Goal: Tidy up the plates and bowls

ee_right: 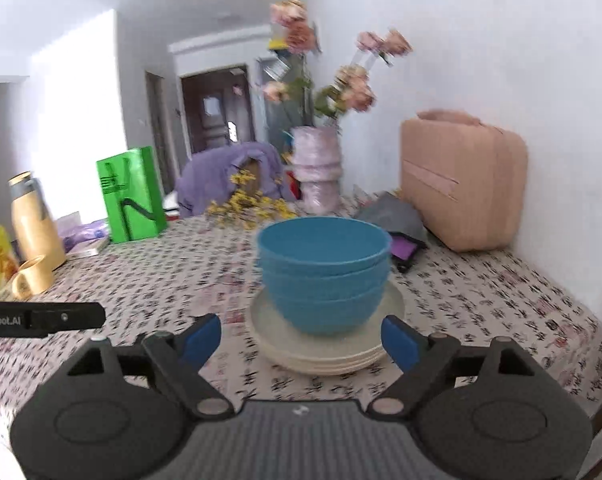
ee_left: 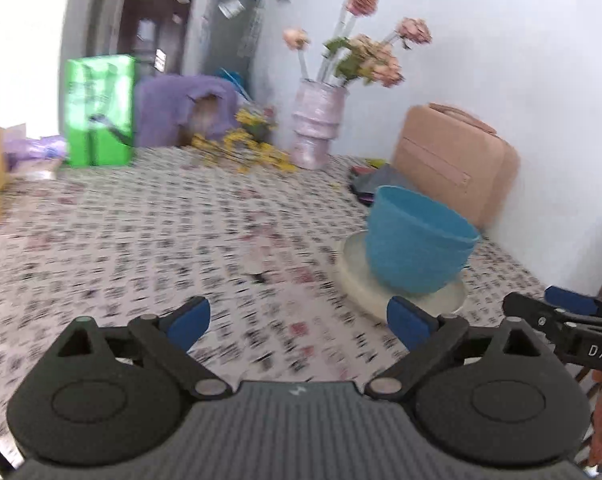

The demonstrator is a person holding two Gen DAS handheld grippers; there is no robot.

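Nested blue bowls (ee_right: 324,276) stand on a stack of cream plates (ee_right: 329,354) on the patterned tablecloth. My right gripper (ee_right: 301,340) faces this stack from just in front, its blue pads spread wide and apart from the plates, nothing between them. In the left wrist view the same blue bowls (ee_left: 415,246) and cream plates (ee_left: 397,294) sit to the right of centre. My left gripper (ee_left: 297,322) is open over bare cloth, left of the stack, holding nothing. The right gripper's fingers (ee_left: 561,312) show at the right edge there.
A pink vase of flowers (ee_right: 317,172) stands behind the stack, with yellow blossoms (ee_right: 253,206) beside it. A tan case (ee_right: 461,184) leans on the right wall, a grey pouch (ee_right: 393,216) before it. A green bag (ee_right: 131,196), a gold flask (ee_right: 35,220) and a mug (ee_right: 33,278) are at left.
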